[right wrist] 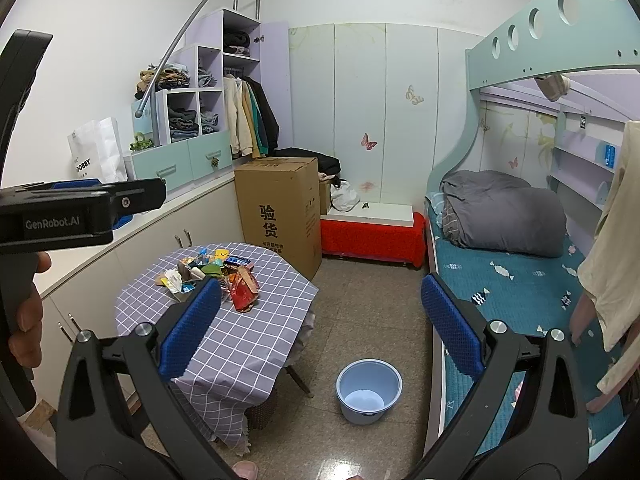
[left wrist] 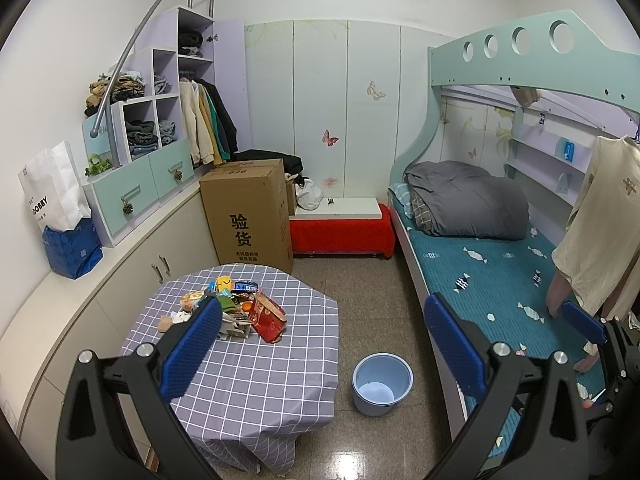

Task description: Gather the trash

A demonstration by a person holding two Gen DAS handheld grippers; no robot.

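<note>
A: Nearest the camera, how did the tools stand?

B: The left tool (left wrist: 324, 344) had its blue pads spread wide with nothing between them, low in the frame. The right tool (right wrist: 320, 326) was the same: wide and empty. Both hung well back from the counter (left wrist: 256, 364), so I judged collecting had not begun.

A: And the pail?

B: A light blue bucket (left wrist: 382, 382) sat on the floor at lower centre, just beside the counter's checked cloth, mouth up and seemingly empty. Probably put there so wrappers could be dropped straight off the counter's edge.

A: Where was the trash?

B: Heaped on the counter's far half, left of centre: a red snack bag (left wrist: 269, 318) lying on its side, with a pile of wrappers (left wrist: 224, 300) behind it and to its left. Gathered in one heap, so either tool could reach it.

A: Farther back?

B: A cardboard box (left wrist: 250, 212) stood beyond the counter, and a bunk bed (left wrist: 492, 276) ran along the right.
</note>
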